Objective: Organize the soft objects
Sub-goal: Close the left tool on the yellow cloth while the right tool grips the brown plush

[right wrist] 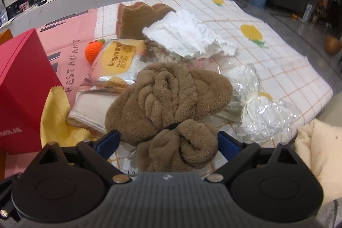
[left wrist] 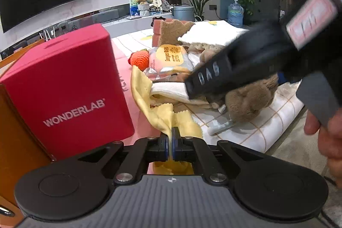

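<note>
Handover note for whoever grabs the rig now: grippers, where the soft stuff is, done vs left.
Left gripper: shut on the yellow cloth, beside the red box.
Right gripper: open, straddling the brown plush towel, not gripping.
Still piled on the table: white folded towel, wipes pack, orange crochet toy, brown sponge, white crumpled cloth, plastic wrap.
Done: nothing visibly sorted. Left: everything.

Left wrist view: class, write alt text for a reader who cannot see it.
The left gripper is shut on a yellow cloth beside a red box. The right gripper's black body crosses above a brown plush towel.
</note>
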`<action>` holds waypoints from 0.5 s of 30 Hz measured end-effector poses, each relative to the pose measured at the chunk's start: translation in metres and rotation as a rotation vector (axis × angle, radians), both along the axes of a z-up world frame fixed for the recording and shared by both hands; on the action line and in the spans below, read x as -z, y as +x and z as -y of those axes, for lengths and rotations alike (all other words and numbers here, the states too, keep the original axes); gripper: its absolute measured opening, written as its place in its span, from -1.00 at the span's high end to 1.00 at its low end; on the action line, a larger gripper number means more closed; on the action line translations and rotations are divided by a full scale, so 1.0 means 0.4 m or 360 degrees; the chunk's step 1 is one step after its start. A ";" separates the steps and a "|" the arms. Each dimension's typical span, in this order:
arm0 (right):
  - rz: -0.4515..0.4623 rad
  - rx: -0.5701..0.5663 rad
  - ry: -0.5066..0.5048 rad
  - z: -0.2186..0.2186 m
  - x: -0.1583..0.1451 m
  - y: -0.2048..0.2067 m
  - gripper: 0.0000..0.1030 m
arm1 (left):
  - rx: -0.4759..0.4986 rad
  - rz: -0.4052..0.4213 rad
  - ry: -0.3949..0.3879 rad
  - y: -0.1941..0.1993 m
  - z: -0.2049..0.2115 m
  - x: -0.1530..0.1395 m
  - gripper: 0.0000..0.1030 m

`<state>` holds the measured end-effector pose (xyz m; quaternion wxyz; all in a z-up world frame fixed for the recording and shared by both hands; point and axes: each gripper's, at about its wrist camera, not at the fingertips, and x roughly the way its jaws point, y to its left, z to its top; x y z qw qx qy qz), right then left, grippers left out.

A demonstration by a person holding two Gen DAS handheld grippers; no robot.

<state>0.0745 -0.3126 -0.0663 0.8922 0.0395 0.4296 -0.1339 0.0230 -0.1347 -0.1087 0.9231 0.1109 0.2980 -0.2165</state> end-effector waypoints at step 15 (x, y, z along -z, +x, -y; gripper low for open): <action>0.0339 -0.0055 0.0221 0.025 -0.108 -0.129 0.08 | -0.0072 0.0111 -0.0134 -0.009 -0.055 -0.094 0.94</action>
